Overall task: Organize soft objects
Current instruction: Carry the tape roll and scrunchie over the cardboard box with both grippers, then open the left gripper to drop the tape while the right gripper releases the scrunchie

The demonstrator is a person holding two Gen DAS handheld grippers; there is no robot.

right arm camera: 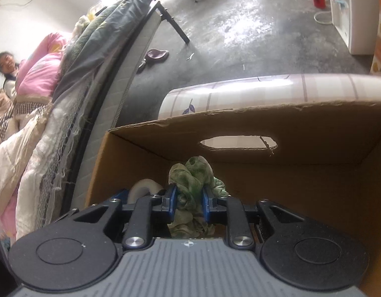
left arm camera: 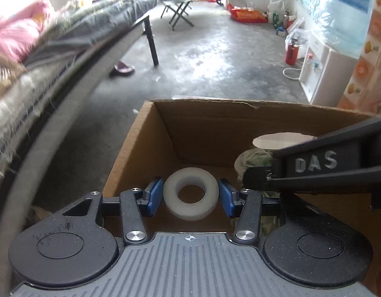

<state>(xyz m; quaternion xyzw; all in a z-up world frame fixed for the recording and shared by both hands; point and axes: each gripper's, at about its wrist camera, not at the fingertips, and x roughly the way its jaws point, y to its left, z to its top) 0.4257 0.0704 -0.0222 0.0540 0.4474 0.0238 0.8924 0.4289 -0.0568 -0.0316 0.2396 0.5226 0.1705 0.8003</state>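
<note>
Both grippers are loaded over the cardboard box (left arm camera: 210, 128): left gripper (left arm camera: 191, 195) pinches a white foam ring (left arm camera: 191, 193), right gripper (right arm camera: 189, 205) clamps a green cloth (right arm camera: 192, 175). Neither item looks released yet, so dropping them in remains.

box (left arm camera: 140, 133): on floor, beside bed (left arm camera: 66, 42) | ring (left arm camera: 191, 193): over box, between left gripper (left arm camera: 191, 195) pads | cloth (right arm camera: 192, 180): over box, right of ring, in right gripper (right arm camera: 189, 198)

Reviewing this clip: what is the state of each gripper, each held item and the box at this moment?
left gripper: shut on the white ring.
white ring: held over the box.
right gripper: shut on the green cloth.
green cloth: bunched, held inside the box.
cardboard box: open-topped, upright.
</note>
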